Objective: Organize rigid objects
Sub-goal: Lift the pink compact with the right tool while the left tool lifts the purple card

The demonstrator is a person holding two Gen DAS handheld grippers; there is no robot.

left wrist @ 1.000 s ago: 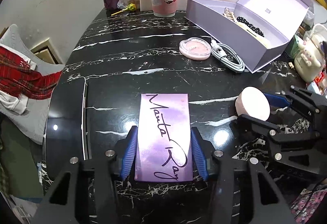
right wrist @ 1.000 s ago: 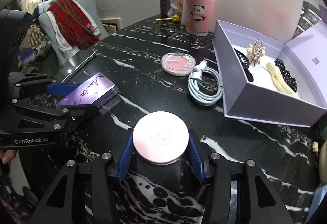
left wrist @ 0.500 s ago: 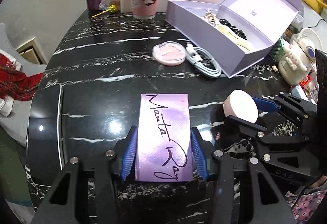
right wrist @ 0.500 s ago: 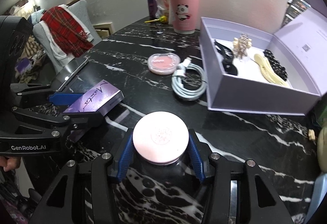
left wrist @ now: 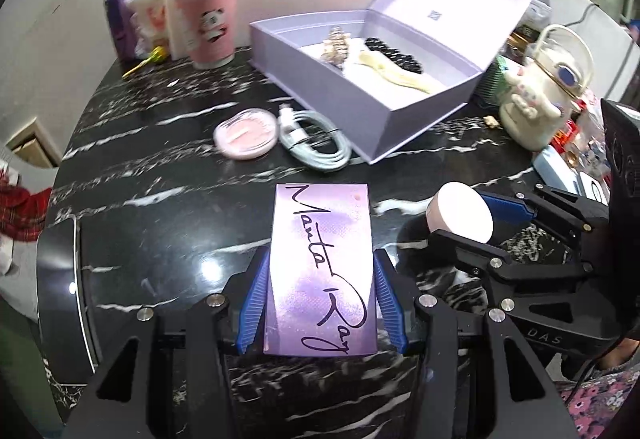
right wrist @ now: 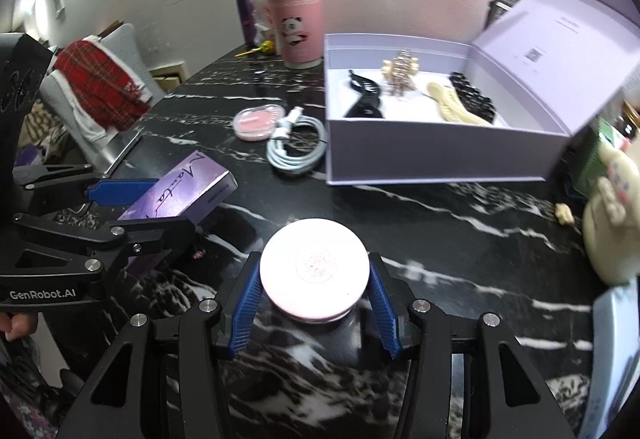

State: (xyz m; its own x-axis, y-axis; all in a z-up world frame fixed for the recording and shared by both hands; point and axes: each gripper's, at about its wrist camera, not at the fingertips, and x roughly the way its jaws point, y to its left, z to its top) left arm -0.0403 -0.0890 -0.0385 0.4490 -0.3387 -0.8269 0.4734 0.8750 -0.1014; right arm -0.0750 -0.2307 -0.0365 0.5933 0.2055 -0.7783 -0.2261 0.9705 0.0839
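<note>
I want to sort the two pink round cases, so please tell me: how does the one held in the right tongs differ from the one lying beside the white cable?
The round pink compact in the right tongs has an opaque pale lid; the blush case by the coiled white cable has a clear lid showing pink powder. The compact is gripped above the marble table; the blush case lies flat on it. Both are round and pink.

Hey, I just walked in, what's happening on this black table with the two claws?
A person is tidying small items. The left claw grips a purple palette, the right claw grips a round pink compact, both held above the marble table. The open lavender box ahead already holds hair clips; a pink blush case and coiled cable lie beside it.
</note>
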